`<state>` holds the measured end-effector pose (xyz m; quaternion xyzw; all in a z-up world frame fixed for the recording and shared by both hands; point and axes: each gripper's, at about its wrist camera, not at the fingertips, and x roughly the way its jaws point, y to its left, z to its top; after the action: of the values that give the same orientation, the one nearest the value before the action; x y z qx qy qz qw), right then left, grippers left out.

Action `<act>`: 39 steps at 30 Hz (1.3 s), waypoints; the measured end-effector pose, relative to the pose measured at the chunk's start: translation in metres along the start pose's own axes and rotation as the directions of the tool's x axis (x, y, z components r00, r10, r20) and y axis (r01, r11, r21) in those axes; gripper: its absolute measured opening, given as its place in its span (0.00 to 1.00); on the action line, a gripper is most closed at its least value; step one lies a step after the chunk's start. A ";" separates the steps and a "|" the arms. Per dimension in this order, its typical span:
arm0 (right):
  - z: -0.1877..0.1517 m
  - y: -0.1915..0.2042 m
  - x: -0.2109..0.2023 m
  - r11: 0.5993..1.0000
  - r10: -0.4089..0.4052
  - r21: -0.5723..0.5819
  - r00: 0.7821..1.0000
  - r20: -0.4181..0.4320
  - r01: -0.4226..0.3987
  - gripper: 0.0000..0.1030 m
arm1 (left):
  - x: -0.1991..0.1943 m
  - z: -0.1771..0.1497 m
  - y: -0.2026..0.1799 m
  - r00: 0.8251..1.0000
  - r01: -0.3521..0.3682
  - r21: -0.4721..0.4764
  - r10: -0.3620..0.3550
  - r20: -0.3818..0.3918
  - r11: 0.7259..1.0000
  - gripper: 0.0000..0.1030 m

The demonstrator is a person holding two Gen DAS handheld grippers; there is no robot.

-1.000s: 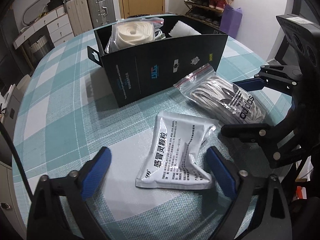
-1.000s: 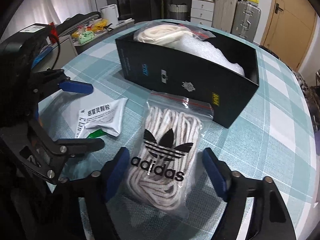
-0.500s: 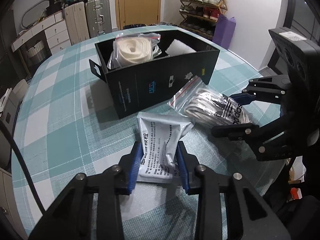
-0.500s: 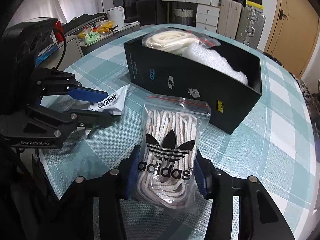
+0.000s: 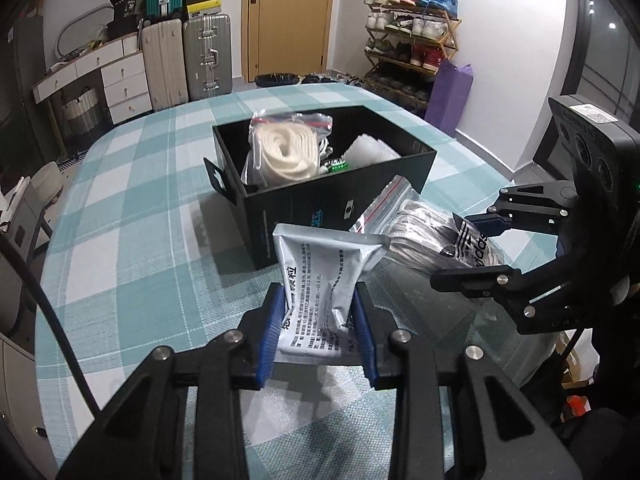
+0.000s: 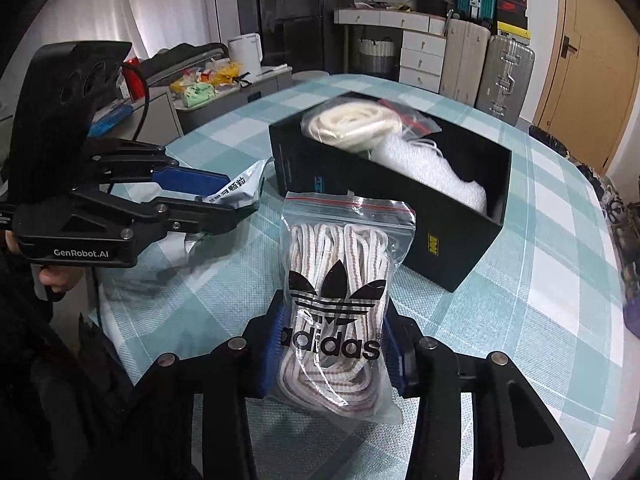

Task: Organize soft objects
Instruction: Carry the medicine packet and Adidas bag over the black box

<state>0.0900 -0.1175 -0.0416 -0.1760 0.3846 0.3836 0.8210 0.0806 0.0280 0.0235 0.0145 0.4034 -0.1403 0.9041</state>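
Silver foil sachet (image 5: 320, 280) now clamped in the left gripper (image 5: 318, 332); jaws were wide a second ago with the sachet lying flat between them, now pinched narrow on its lower half. It's up off the checked counter (image 5: 132, 248), top edge tilted toward the black box (image 5: 320, 200).

Right gripper (image 6: 334, 344) same story: jaws have just been closing, and now squeeze the zip bag of laces (image 6: 344, 292) around its printed logo. Bag bulges above the pads and looks raised off the cloth, just in front of the box's near wall.

Box already holds a bag of cream cord (image 5: 286, 152) and white bubble wrap (image 6: 432, 164); free space looks limited to the near side.

Read: both picks done, both loads lifted. Next is carry and drop into the box. Risk: sachet is limp and held low, could flop on the box rim. The two grippers are close, so stagger the drops.
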 end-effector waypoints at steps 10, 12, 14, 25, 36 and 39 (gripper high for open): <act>0.004 -0.001 -0.023 0.999 0.035 0.004 0.998 0.058 -0.035 0.42 | -0.018 0.006 0.003 0.998 -0.015 -0.024 0.017 0.064 1.000 0.32; 0.006 -0.003 -0.028 0.999 0.038 0.013 0.997 0.073 -0.040 0.42 | -0.021 0.007 0.005 0.997 -0.019 -0.034 0.022 0.078 0.999 0.32; 0.007 -0.007 -0.030 0.999 0.039 0.029 0.996 0.082 -0.041 0.42 | -0.025 0.009 0.005 0.995 -0.029 -0.041 0.033 0.092 0.999 0.32; 0.015 -0.031 -0.042 0.989 -0.008 0.149 0.994 0.110 -0.009 0.42 | -0.025 0.022 0.015 0.989 -0.081 -0.109 0.093 0.114 0.991 0.32; 0.032 -0.050 -0.051 0.972 -0.018 0.233 0.994 0.112 -0.009 0.41 | -0.014 0.047 0.016 0.984 -0.112 -0.133 0.129 0.124 0.985 0.32; 0.038 -0.054 -0.049 0.970 -0.023 0.242 0.994 0.103 -0.002 0.41 | -0.009 0.055 0.015 0.984 -0.115 -0.133 0.131 0.123 0.984 0.32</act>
<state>0.1306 -0.1542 0.0200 -0.0563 0.3840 0.3381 0.8574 0.1185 0.0375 0.0657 -0.0266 0.3494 -0.0591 0.9347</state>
